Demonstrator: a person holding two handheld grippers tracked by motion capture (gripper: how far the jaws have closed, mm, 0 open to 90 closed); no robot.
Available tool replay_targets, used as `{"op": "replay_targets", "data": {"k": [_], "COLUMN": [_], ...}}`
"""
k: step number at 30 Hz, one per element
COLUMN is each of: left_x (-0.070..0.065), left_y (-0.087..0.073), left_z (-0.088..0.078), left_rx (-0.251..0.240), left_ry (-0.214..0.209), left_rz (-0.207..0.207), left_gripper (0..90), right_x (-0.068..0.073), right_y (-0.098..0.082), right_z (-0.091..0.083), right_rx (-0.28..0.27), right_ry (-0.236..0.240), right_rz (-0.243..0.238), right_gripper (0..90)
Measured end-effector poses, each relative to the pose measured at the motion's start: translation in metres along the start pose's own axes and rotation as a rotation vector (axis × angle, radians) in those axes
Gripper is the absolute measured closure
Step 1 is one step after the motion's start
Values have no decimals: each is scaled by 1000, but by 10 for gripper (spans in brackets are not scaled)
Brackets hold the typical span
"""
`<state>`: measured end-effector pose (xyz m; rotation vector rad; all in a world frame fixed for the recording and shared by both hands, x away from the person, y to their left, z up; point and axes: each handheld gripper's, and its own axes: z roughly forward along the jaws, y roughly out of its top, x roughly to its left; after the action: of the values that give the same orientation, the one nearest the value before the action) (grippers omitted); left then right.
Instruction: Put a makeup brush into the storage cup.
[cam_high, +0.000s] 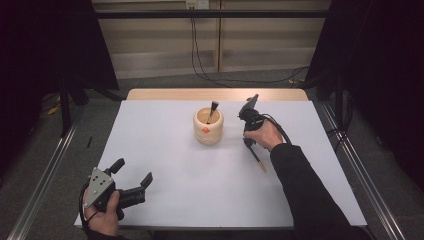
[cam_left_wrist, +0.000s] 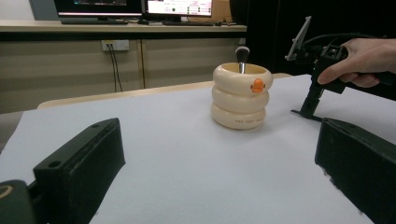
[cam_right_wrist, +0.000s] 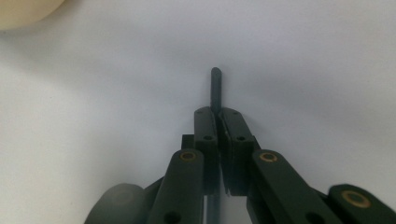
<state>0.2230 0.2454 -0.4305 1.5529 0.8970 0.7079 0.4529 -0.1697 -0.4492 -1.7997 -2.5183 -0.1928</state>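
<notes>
White paper covers the table (cam_high: 165, 175) seen from the high view, with a cream ringed cup (cam_high: 208, 126) standing near its far middle and a dark brush (cam_high: 213, 110) leaning inside it. Just right of the cup, the right gripper (cam_high: 248, 142) is held pointing down at the table, and a pen (cam_high: 258, 161) with an orange tip is seen lying under it, slanting toward the near side. At the near left corner the left gripper (cam_high: 134, 176) is held with its jaws spread and nothing between them. From the left gripper view, the cup (cam_left_wrist: 239, 96) is seen well ahead, between the two spread jaws. From the right gripper view, the jaws are pressed together on the dark pen (cam_right_wrist: 215, 88).
</notes>
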Motion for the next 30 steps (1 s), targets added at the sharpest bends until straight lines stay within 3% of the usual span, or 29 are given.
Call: {"op": "replay_targets", "data": {"k": [12, 14, 16, 20, 23, 30], "left_x": [0, 0, -1, 0, -1, 0], "left_y": [-1, 0, 0, 0, -1, 0], "left_z": [0, 0, 0, 0, 0, 0], "left_rx": [-8, -2, -4, 0, -7, -4], "left_ry": [-10, 12, 3, 0, -2, 2], "left_rz": [-18, -8, -17, 0, -19, -14], "left_gripper": [13, 13, 14, 14, 13, 14], "right_x": [-4, -4, -4, -4, -4, -7], "right_y": [-6, -7, -8, -9, -10, -14], "right_z": [-16, -19, -22, -25, -26, -33], "right_rx": [-46, -61, -74, -73, -80, -80], "right_ry": [28, 39, 45, 44, 59, 60], "right_rz": [-9, -13, -13, -5, -18, -21], "right_gripper": [867, 867, 867, 867, 867, 867]}}
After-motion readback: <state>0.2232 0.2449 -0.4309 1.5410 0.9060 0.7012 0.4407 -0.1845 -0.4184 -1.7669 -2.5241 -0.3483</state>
